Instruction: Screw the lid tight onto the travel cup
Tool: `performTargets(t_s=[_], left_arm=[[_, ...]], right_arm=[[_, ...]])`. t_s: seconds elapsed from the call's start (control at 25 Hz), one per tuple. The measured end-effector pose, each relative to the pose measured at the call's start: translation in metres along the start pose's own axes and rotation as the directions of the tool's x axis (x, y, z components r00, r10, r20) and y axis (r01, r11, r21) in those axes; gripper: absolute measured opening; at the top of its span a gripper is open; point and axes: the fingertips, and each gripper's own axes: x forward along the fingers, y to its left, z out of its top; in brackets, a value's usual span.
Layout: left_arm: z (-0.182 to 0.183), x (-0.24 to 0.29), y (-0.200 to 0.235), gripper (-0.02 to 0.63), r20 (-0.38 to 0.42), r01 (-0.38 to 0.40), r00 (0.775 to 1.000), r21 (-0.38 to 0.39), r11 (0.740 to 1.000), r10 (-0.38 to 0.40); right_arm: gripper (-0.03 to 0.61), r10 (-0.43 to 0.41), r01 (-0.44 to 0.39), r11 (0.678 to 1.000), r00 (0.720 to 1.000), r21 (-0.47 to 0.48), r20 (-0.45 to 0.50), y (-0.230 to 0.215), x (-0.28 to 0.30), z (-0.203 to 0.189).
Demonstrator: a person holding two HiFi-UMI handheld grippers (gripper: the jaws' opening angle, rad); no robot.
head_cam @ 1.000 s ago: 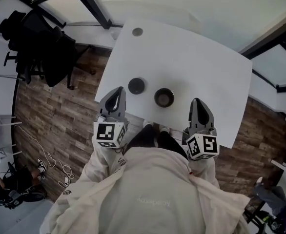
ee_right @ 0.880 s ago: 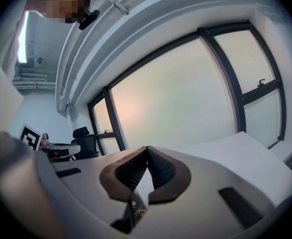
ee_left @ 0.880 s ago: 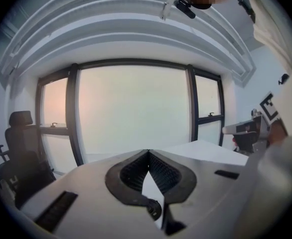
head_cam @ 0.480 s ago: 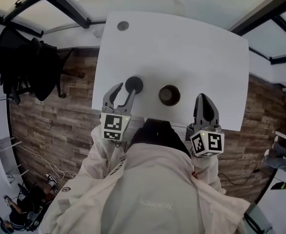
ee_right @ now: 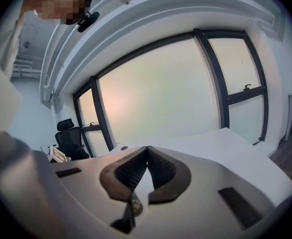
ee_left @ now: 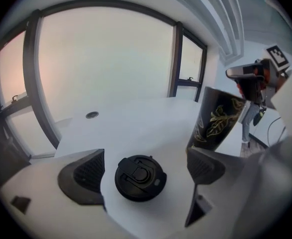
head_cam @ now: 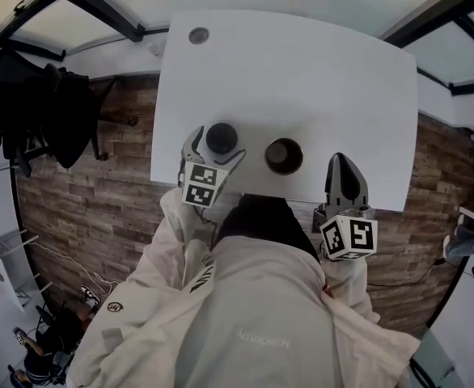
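Left gripper view has the left hand-held gripper (ee_left: 146, 169) with its jaws spread wide, having just been opening, one on either side of the black lid (ee_left: 140, 178) without touching it. The lid lies flat on the white counter (ee_left: 136, 118), near its front edge. Just to the right stands the dark, leaf-patterned travel cup (ee_left: 215, 122), upright. The right hand-held gripper (ee_right: 146, 159) is pressed together on nothing.

One lid (ee_left: 140, 177), one travel cup (head_cam: 283, 156), one table (head_cam: 302, 71), two grippers: left gripper (head_cam: 217, 144) and right gripper (head_cam: 343, 162).
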Motion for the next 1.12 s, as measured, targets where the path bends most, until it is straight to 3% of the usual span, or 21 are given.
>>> performTargets(t_s=[0.48, 0.8, 1.12], left_arm=[[-0.031, 0.046, 0.012, 0.503, -0.142, -0.013, 0.990, 0.021, 1.000, 0.015], [-0.038, 0.046, 0.014, 0.463, -0.162, -0.035, 0.986, -0.013, 0.999, 0.033], [-0.036, 0.043, 0.013, 0.431, -0.150, -0.045, 0.987, 0.020, 0.999, 0.048]], right_arm=[[0.021, -0.034, 0.033, 0.999, 0.999, -0.005, -0.023, -0.015, -0.015, -0.004], [0.021, -0.035, 0.035, 0.999, 0.999, 0.004, -0.018, -0.021, -0.019, -0.002], [0.021, -0.038, 0.038, 0.999, 0.999, 0.012, -0.022, -0.025, -0.023, -0.005]])
